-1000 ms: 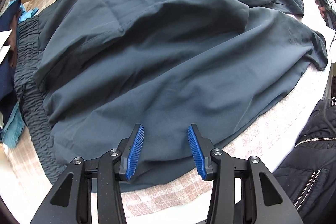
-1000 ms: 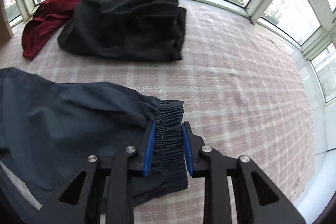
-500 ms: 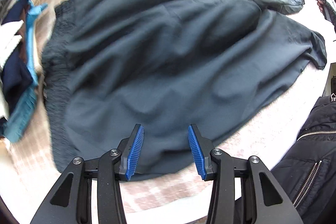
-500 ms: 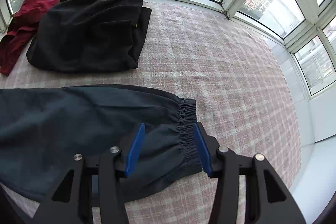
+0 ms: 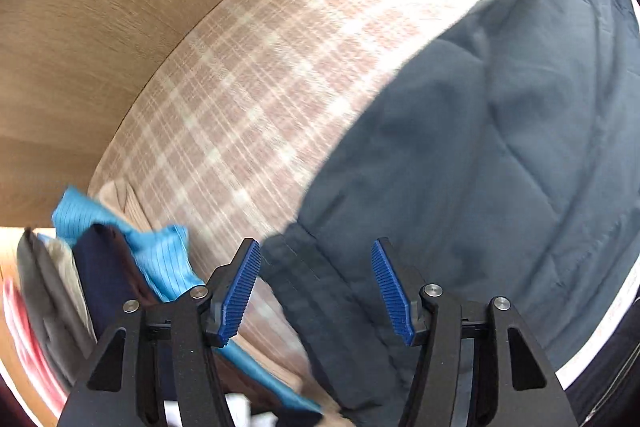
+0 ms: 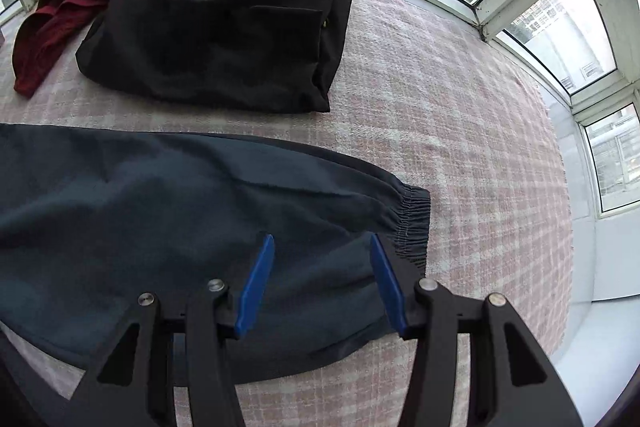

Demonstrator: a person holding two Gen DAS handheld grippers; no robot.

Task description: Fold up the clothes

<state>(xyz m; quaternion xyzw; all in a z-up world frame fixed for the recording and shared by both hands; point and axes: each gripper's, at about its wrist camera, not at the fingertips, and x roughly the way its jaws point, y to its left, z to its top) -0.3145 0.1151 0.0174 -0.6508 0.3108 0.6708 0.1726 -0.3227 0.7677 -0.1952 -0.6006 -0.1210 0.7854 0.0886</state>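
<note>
One pair of dark grey trousers (image 6: 168, 227) lies flat on the plaid cover (image 6: 460, 99), w/ one elastic cuff (image 6: 412, 223) at its right end. Right gripper (image 6: 322, 281) hangs over the leg just left of that cuff, jaws apart after opening, cloth under them but not pinched. Far side: 2 more garments, one folded black one (image 6: 224, 27) and one red one (image 6: 64, 19) at its left, touching. Left gripper (image 5: 316, 291), 2 blue pads (image 5: 240, 291), jaws just opened further & stand wide, above the trousers' gathered waistband (image 5: 320, 307), gripping nothing. Near left: a pile of clothes (image 5: 120, 267), count unclear, blurred; light blue piece on top. Wood panel (image 5: 100, 27) far left.
</note>
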